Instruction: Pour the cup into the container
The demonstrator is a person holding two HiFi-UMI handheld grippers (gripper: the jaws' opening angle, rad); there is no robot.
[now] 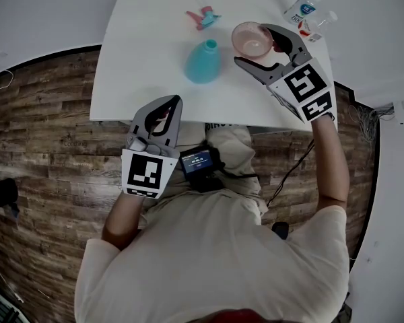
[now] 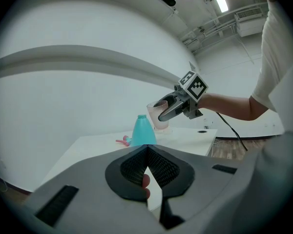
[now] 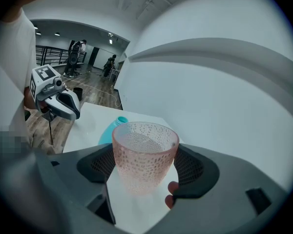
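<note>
Where the wood-plank floor (image 1: 47, 133) is met by pale walls, a white table (image 1: 148, 59) is seen, with a person in a light shirt (image 1: 215, 254) placed at its near edge; a small device with a lit screen (image 1: 197, 160) is worn at the chest, and a dark cable (image 1: 293, 167) is seen running down over the floor at the person's right.

The right gripper (image 1: 252, 44) is held out over the far right part of the table; its jaws are spread fairly wide and closed on the pink dimpled cup (image 1: 250, 38), which is gripped upright at its sides, as is shown plainly in the right gripper view (image 3: 144, 162); whether the cup is raised off the table cannot be told.

The left gripper (image 1: 167, 106) is held low at the near table edge, well apart from the rest; its jaws are brought together at the tips with nothing between them (image 2: 146, 152).

The container (image 1: 203, 60), a teal cone-shaped bottle with an open neck, is stood upright on the table just to the left of the cup and apart from it; in the right gripper view most of it is hidden behind the cup (image 3: 144, 152), only neck and shoulder (image 3: 112, 129) being seen.

A pink and teal spray head (image 1: 203, 17) is laid beyond the container; two small bottles (image 1: 301, 7) are placed at the far right corner, behind the right gripper.
</note>
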